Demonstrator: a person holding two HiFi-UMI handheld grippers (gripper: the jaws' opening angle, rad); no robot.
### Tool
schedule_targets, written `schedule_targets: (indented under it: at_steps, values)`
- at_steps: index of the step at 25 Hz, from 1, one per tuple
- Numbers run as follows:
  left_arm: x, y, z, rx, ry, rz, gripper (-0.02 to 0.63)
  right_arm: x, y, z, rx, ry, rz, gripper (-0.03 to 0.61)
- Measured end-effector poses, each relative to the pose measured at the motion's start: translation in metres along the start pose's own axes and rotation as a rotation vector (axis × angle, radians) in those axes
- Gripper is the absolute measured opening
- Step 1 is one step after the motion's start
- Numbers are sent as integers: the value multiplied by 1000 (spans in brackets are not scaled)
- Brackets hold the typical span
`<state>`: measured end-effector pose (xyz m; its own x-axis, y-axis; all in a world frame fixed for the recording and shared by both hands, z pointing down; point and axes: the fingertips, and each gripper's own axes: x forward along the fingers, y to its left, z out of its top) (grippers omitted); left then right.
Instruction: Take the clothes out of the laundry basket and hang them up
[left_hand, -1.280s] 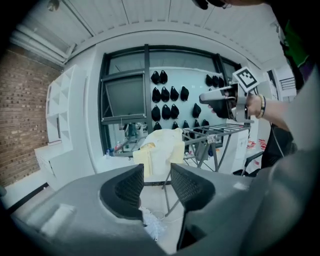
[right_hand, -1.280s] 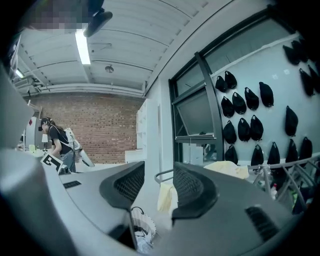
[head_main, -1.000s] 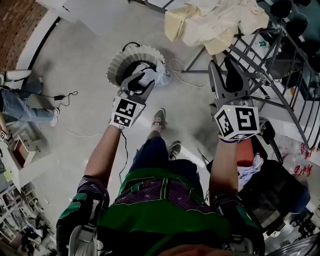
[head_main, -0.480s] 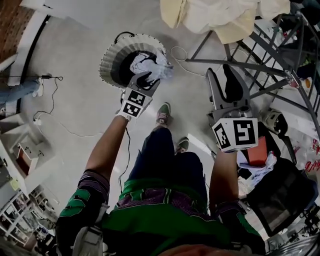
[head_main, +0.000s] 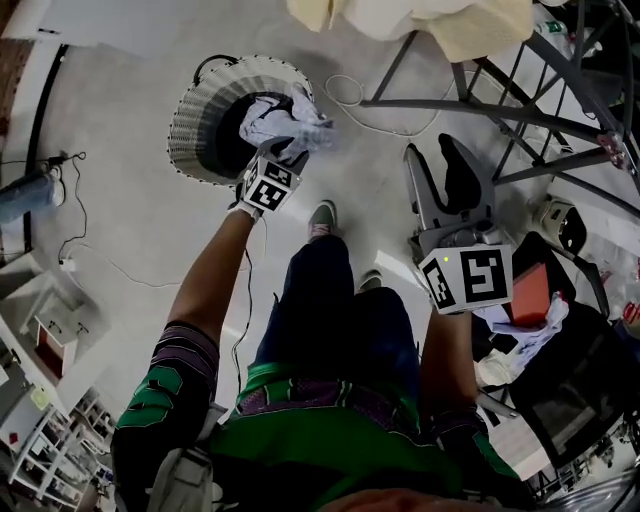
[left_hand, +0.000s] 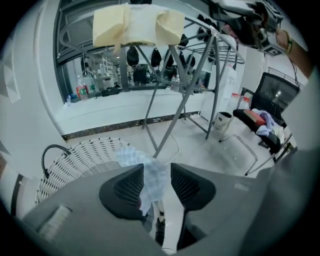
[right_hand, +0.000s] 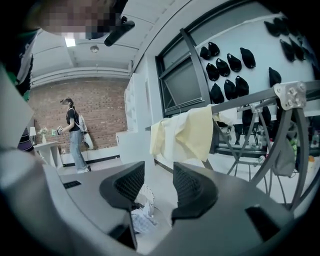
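No legible text, brand, number or sign was found in any view. The marker cube (head_main: 268, 190) on the left tongs (head_main: 283, 157) and the second marker cube (head_main: 467, 279) on the right tongs (head_main: 440, 180) carry only black-and-white square patterns, with no letters or digits among them. The bottles (left_hand: 81, 91), seen far off in the left gripper view, bear coloured labels, but their print is too small to read.
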<state>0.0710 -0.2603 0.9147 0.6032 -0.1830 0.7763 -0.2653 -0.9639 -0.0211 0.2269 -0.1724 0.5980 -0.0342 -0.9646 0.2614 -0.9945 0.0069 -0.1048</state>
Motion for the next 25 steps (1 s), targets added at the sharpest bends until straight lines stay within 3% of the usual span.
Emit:
schedule_targets:
  at_steps: [6,12,17,25]
  values:
    - [52,11,-29,8,115,-13,175,19,-10,-27,0,16,-9,166]
    - [79,17,-31,3,188,-33,156,26,-16,-43,4,49,-24,166]
    - [74,19,-29,-15,183,-31,55,28,-23,-40,15,65,-38,166]
    - [29,22,-8,-11,168,-11,41,17,-19,-1,21,58,-30,166]
